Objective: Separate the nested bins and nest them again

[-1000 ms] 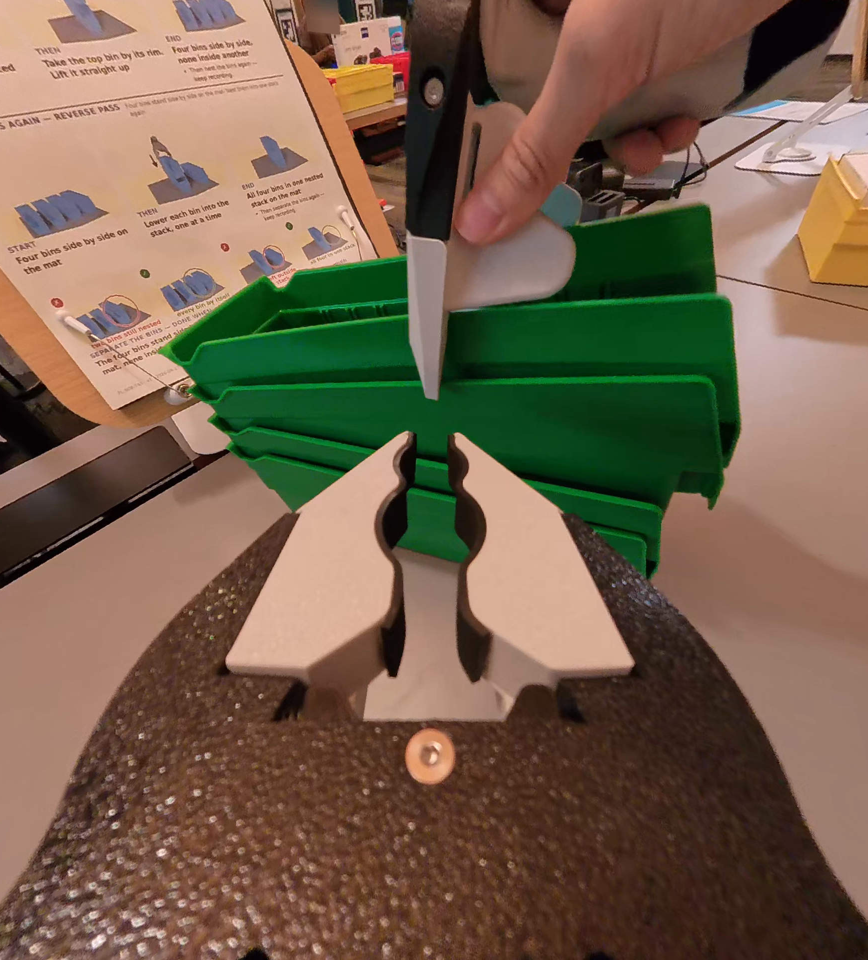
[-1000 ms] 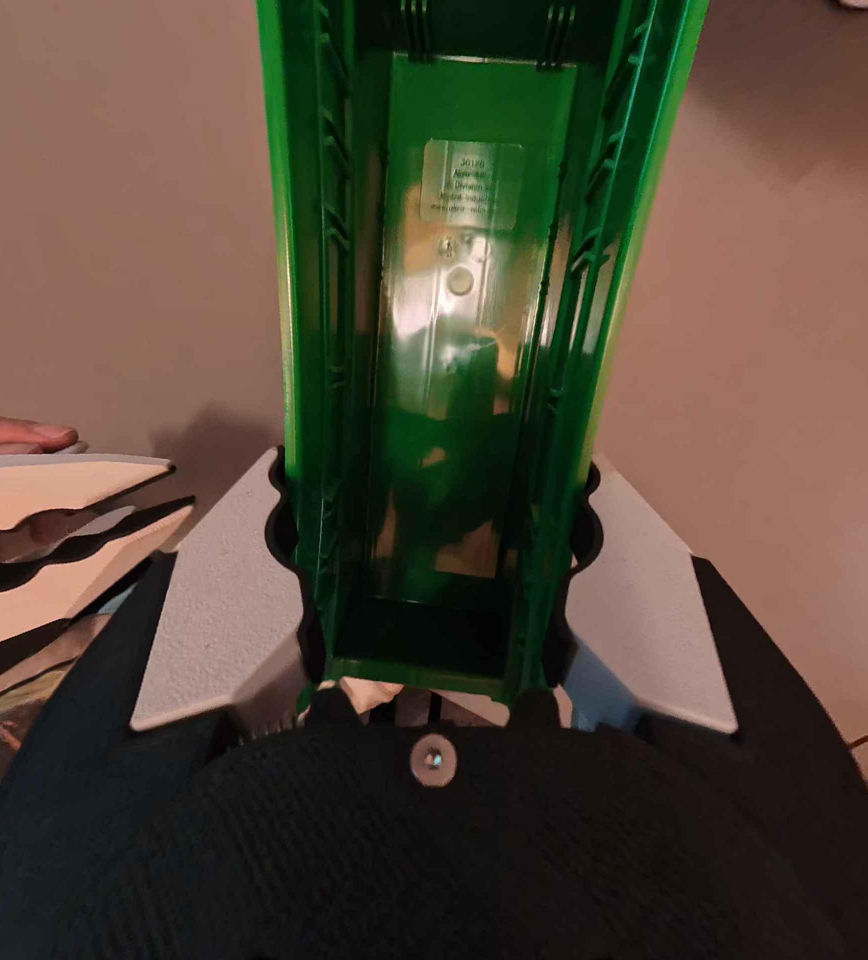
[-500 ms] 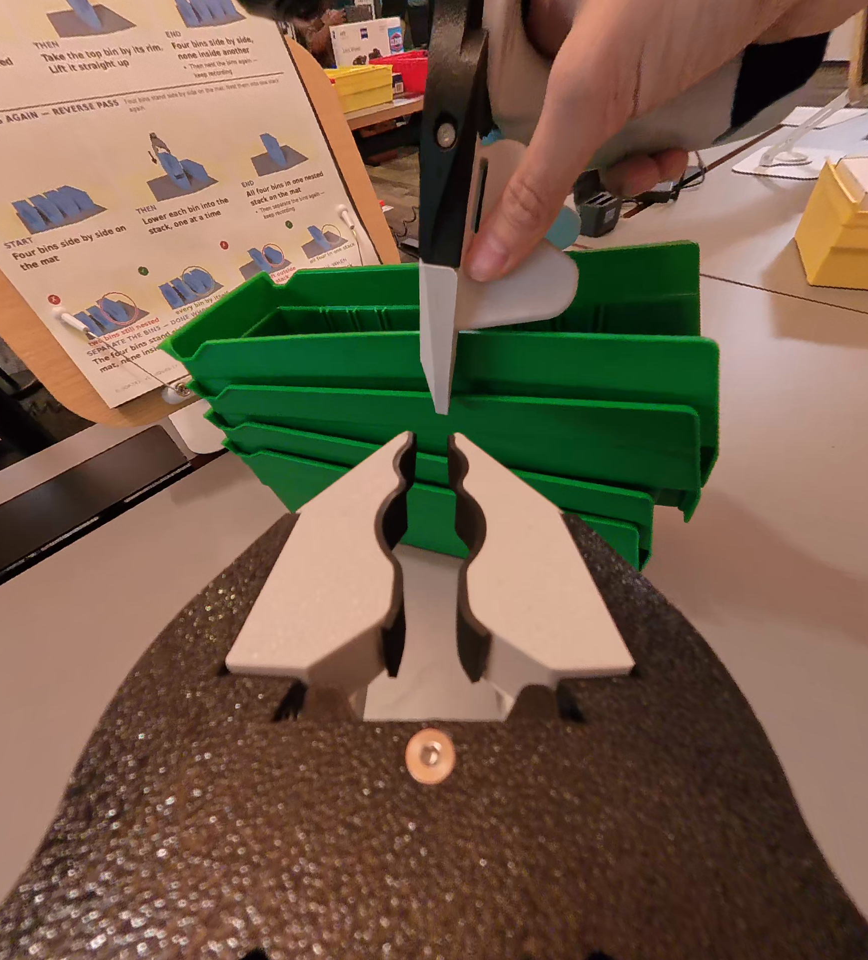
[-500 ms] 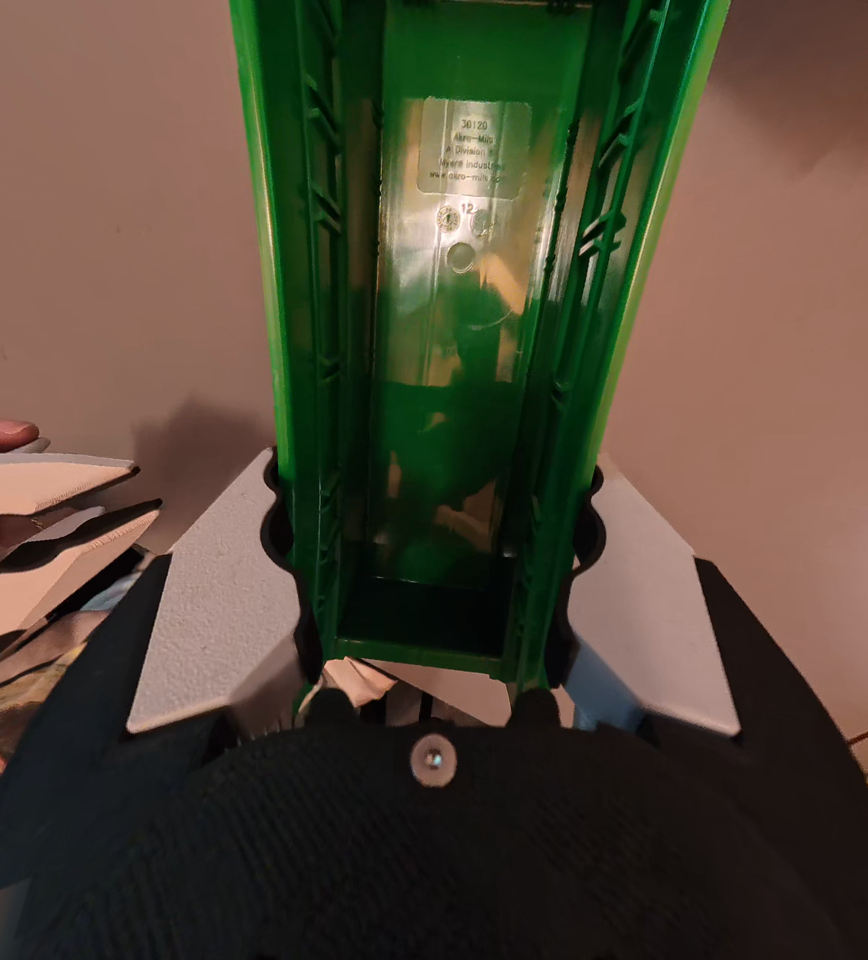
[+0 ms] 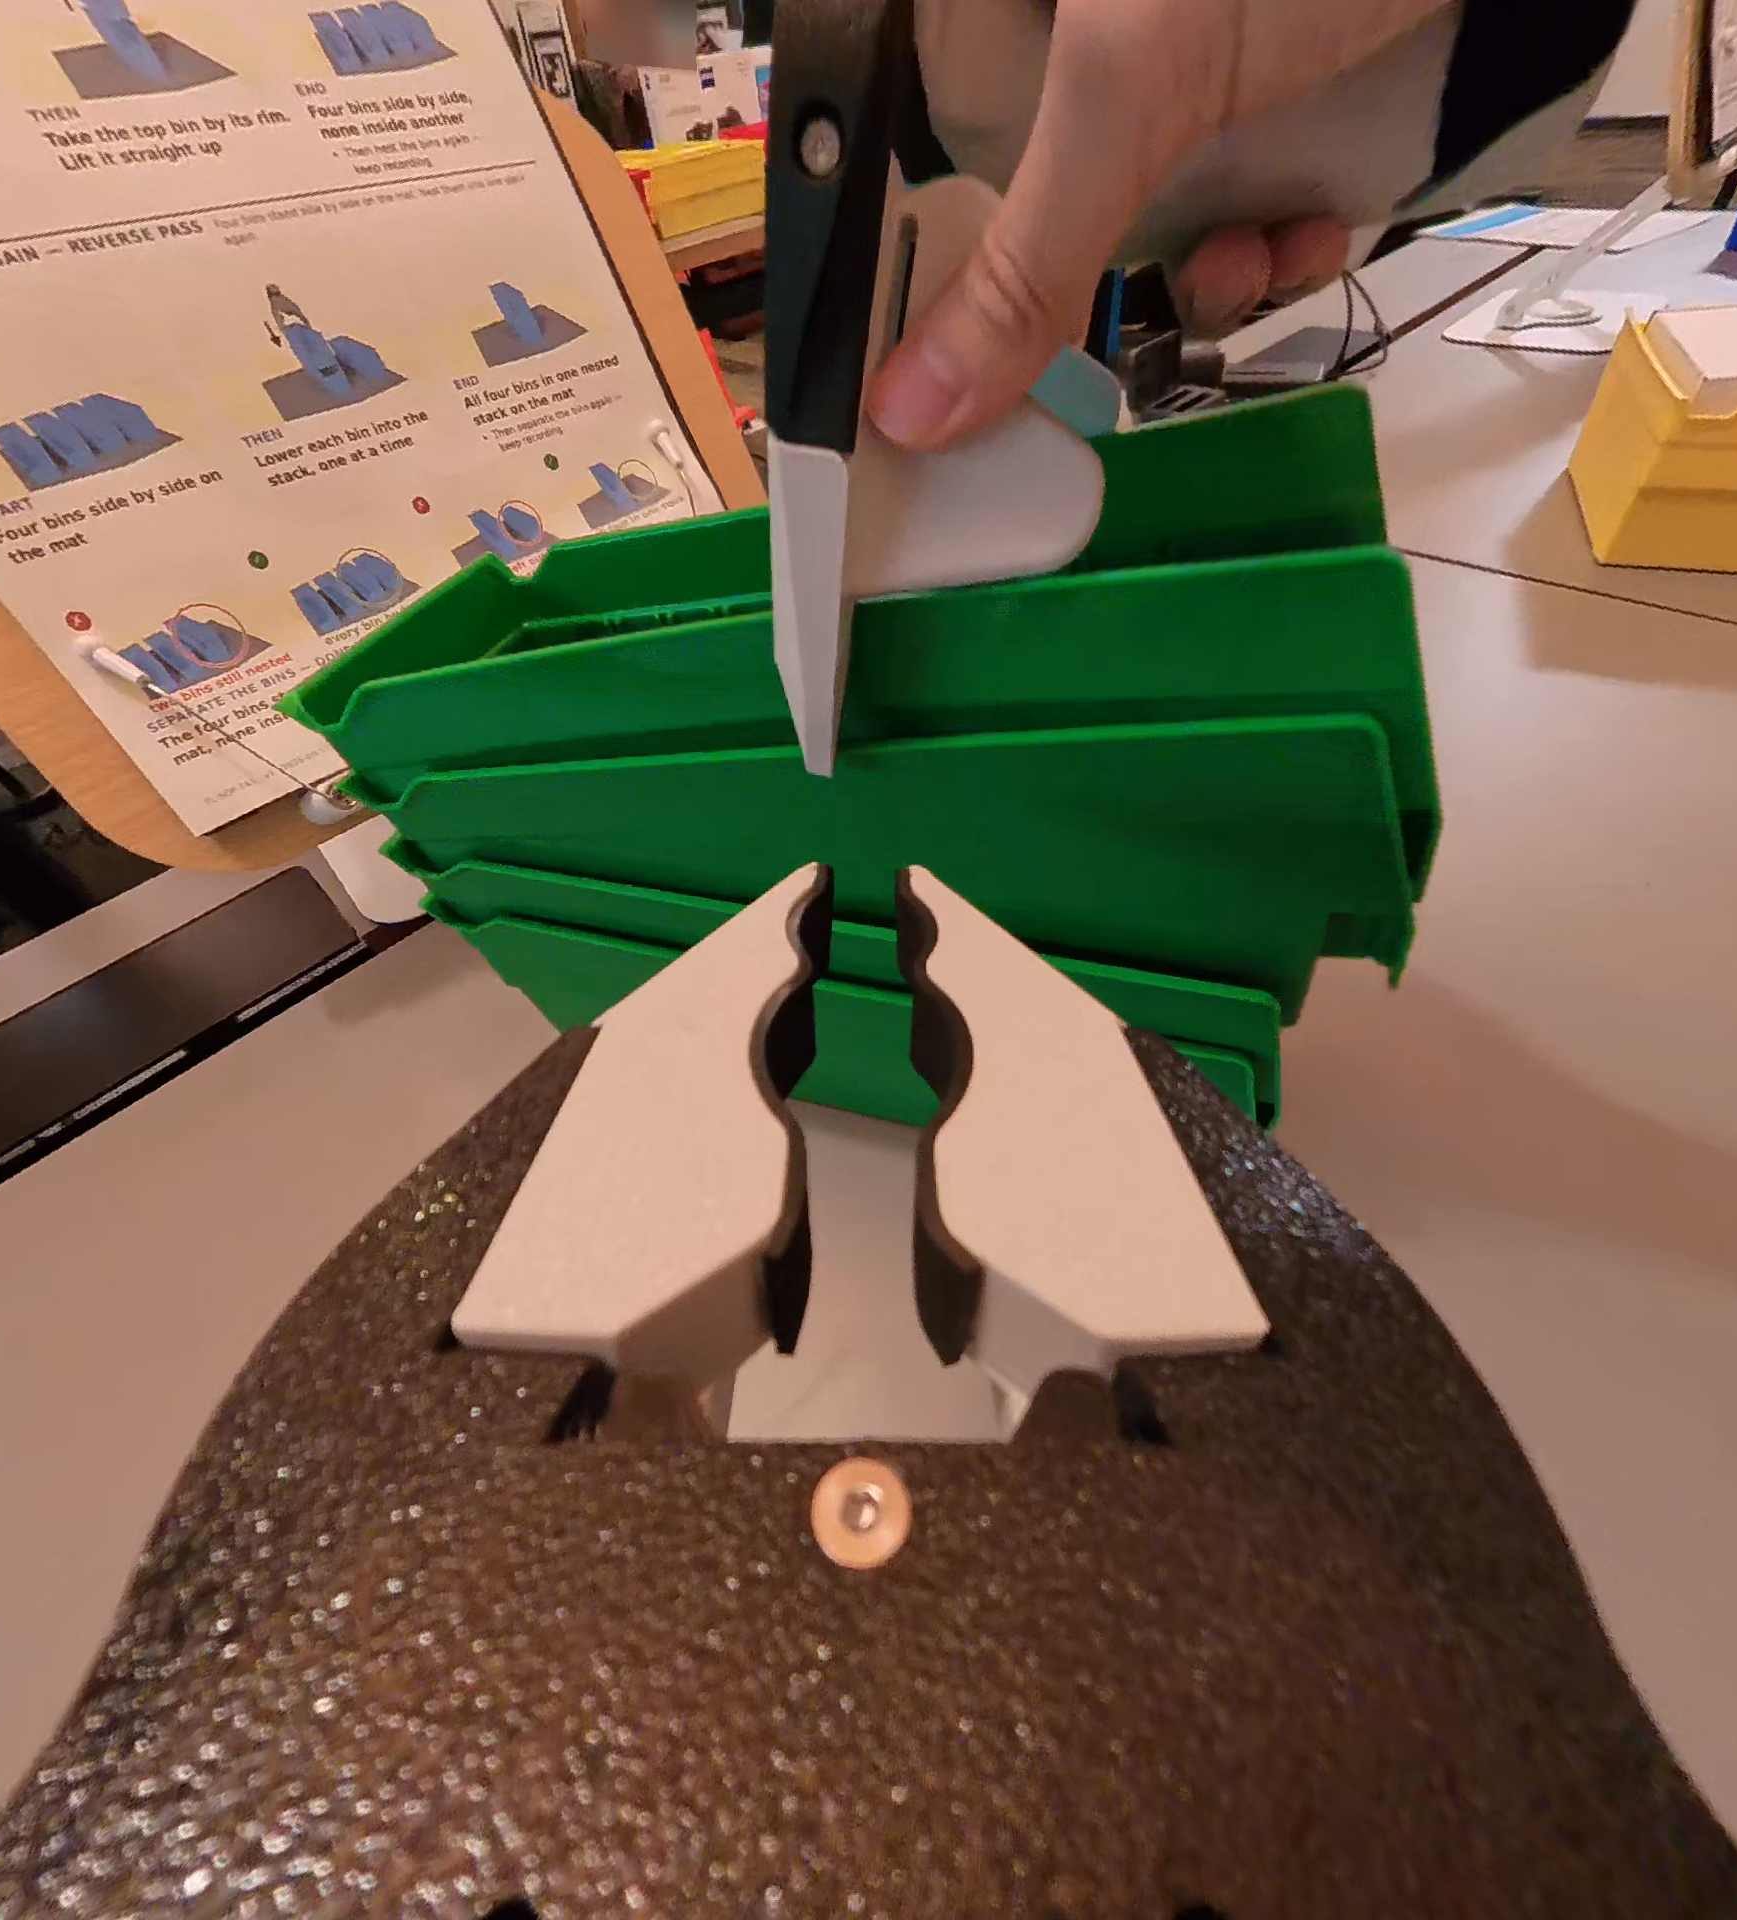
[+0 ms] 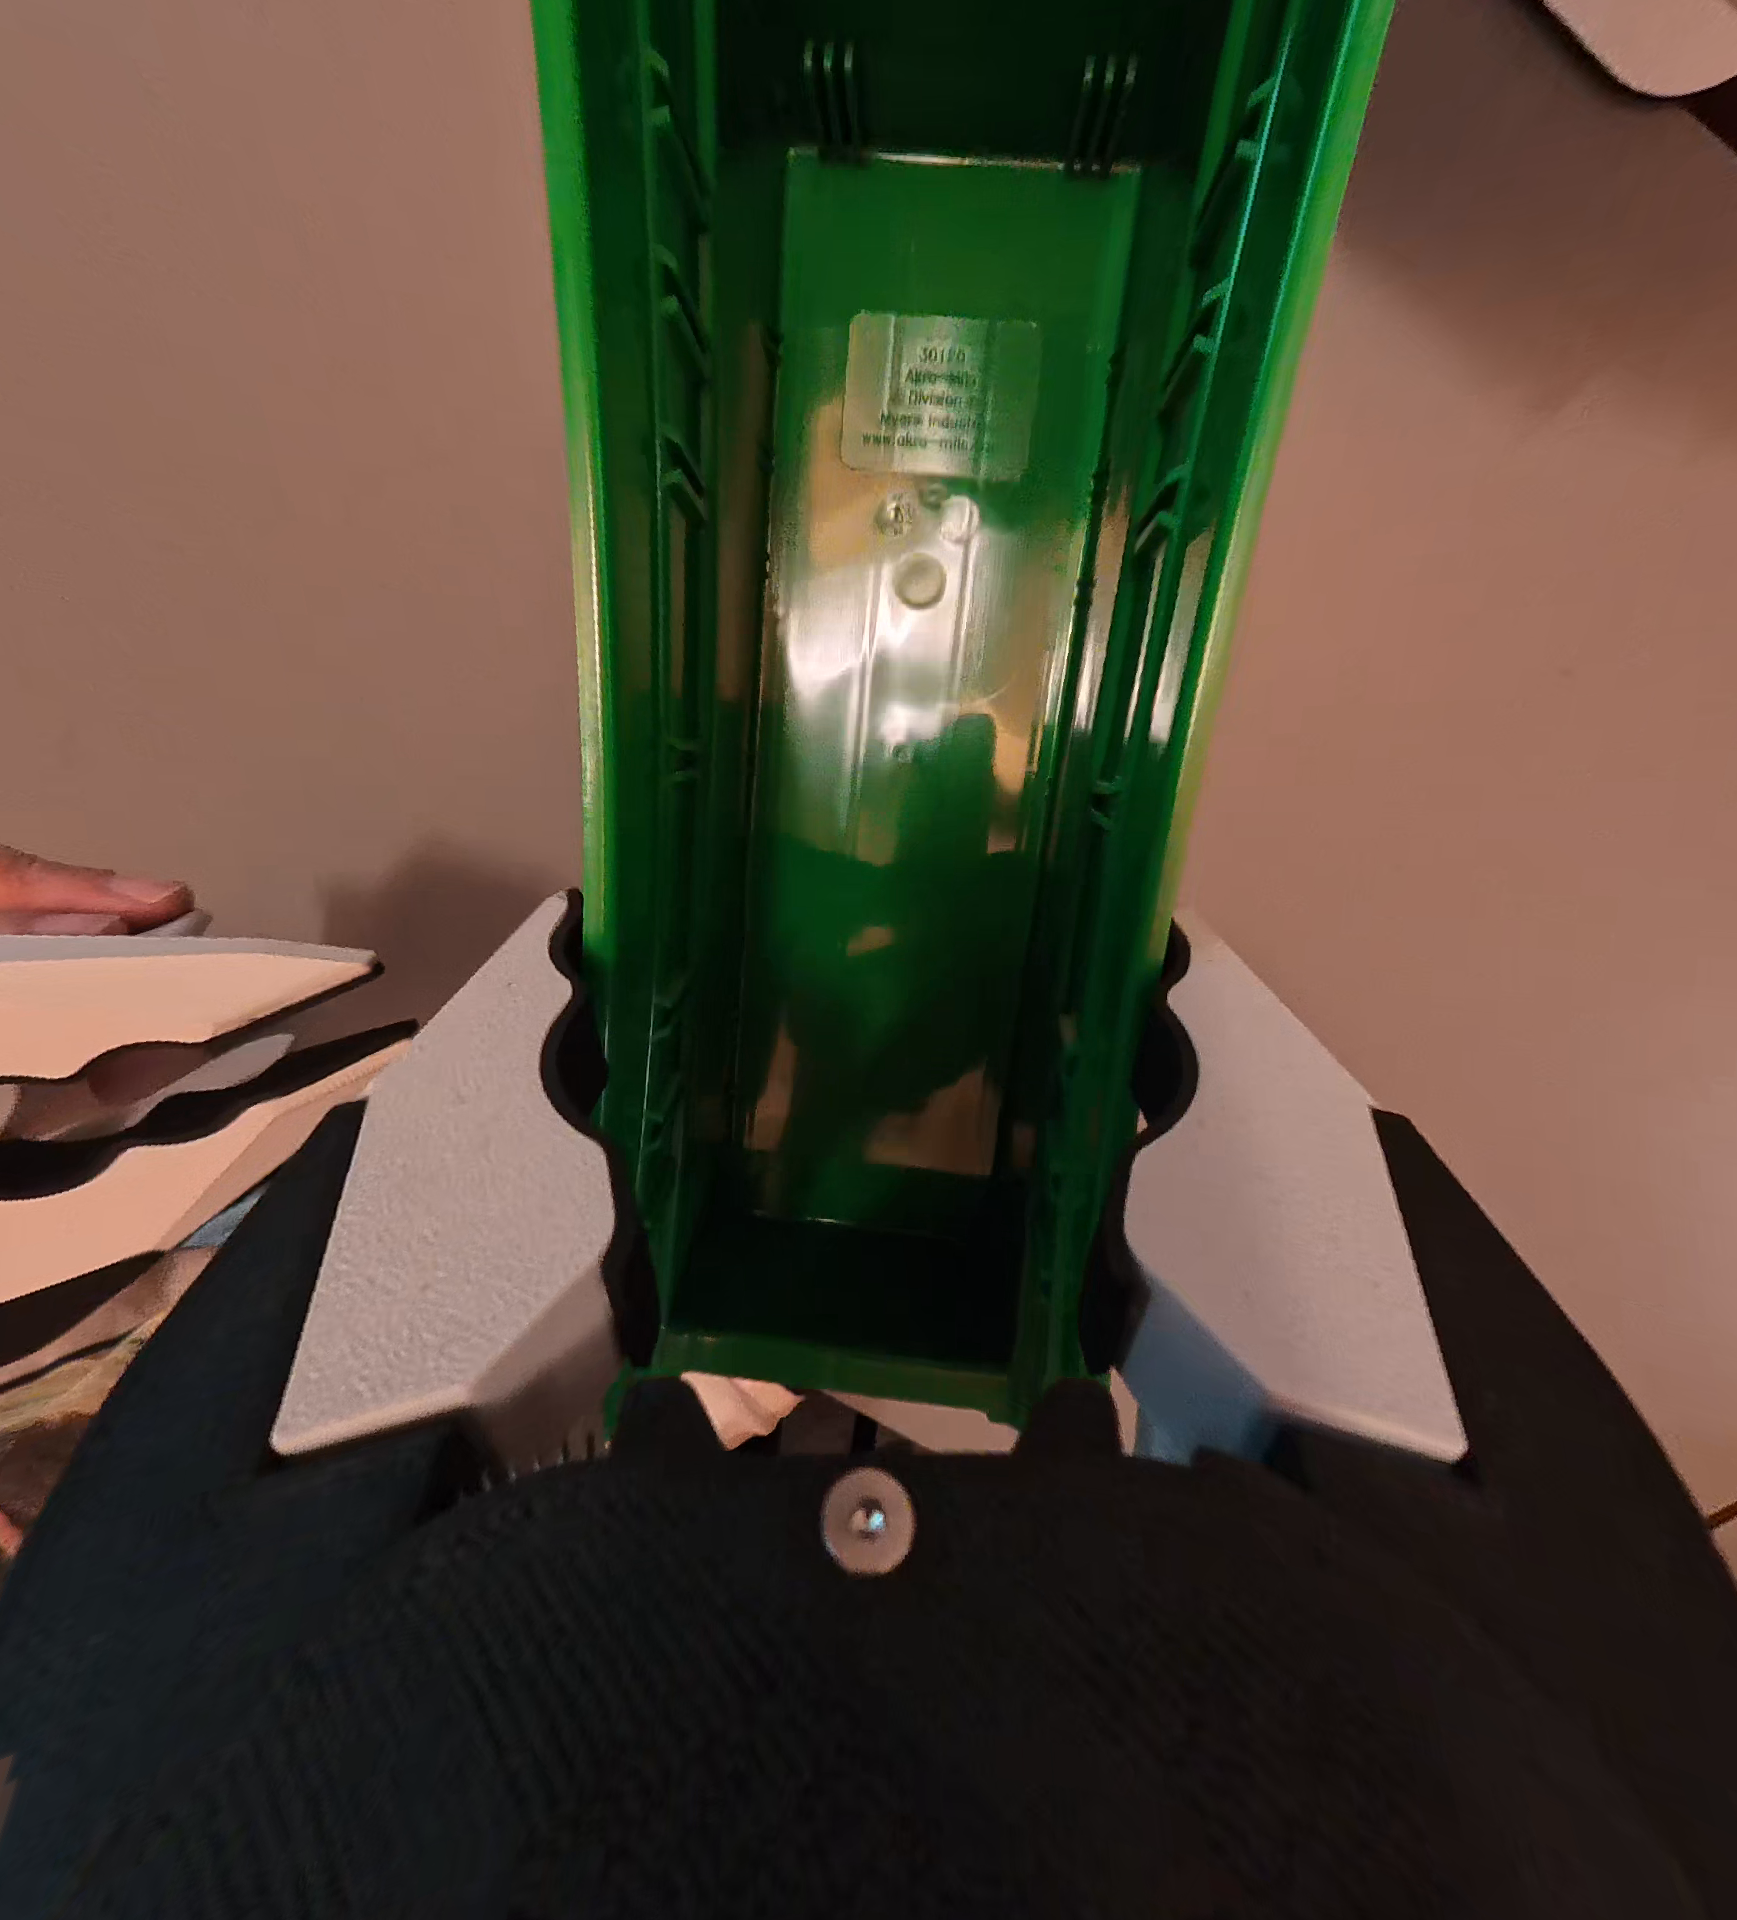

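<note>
Right gripper [image 6: 869, 1039] clamps labelled green bin [image 6: 947, 727]

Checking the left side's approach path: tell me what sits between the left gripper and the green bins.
Nothing: in the left wrist view, only bare table separates the left gripper from the green bins.

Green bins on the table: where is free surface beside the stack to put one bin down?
Bare table lies to the right of the green stack, in front of the yellow bin. More bare surface lies left of the left gripper. Behind the stack on the left it is crowded by the instruction board. The right gripper grips the top bin.
</note>
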Tool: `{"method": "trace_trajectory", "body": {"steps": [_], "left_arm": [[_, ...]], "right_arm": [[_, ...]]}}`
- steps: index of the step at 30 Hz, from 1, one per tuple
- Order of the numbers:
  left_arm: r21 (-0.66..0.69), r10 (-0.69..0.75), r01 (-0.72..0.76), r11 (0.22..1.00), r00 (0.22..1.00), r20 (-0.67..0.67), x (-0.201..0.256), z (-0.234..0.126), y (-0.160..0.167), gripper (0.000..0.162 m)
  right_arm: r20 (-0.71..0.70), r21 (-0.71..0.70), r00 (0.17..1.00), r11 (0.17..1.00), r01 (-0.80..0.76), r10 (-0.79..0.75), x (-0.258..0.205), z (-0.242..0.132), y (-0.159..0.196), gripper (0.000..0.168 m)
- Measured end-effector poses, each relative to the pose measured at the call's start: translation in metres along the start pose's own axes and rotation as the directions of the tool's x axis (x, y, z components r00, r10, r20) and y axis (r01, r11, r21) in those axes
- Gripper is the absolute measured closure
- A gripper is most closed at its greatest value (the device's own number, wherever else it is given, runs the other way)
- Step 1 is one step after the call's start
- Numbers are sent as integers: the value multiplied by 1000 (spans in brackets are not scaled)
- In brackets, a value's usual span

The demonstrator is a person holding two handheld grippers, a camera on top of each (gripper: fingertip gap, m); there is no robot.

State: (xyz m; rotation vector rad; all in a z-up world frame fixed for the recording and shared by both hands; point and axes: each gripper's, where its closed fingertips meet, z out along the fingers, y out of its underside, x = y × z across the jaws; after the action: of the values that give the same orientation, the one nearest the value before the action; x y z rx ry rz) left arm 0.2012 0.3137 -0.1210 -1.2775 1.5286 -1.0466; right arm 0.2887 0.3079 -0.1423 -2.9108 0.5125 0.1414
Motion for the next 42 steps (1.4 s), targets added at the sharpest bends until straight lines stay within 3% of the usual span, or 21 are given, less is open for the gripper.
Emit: {"method": "trace_trajectory", "body": {"steps": [26, 34, 42], "left_arm": [[2, -25, 25, 1000, 1000, 12, -5, 2, 2, 152], [85, -4, 8, 996, 999, -49, 35, 18, -13, 162], [162, 30, -32, 986, 999, 15, 47, 29, -20, 162]], "right_arm": [[21, 35, 1000, 999, 18, -19, 2, 1, -3, 65], [-1, 46, 1000, 999, 9, -9, -1, 2, -5, 65], [-6, 52, 1000, 999, -1, 1, -1, 8, -1, 66]]}}
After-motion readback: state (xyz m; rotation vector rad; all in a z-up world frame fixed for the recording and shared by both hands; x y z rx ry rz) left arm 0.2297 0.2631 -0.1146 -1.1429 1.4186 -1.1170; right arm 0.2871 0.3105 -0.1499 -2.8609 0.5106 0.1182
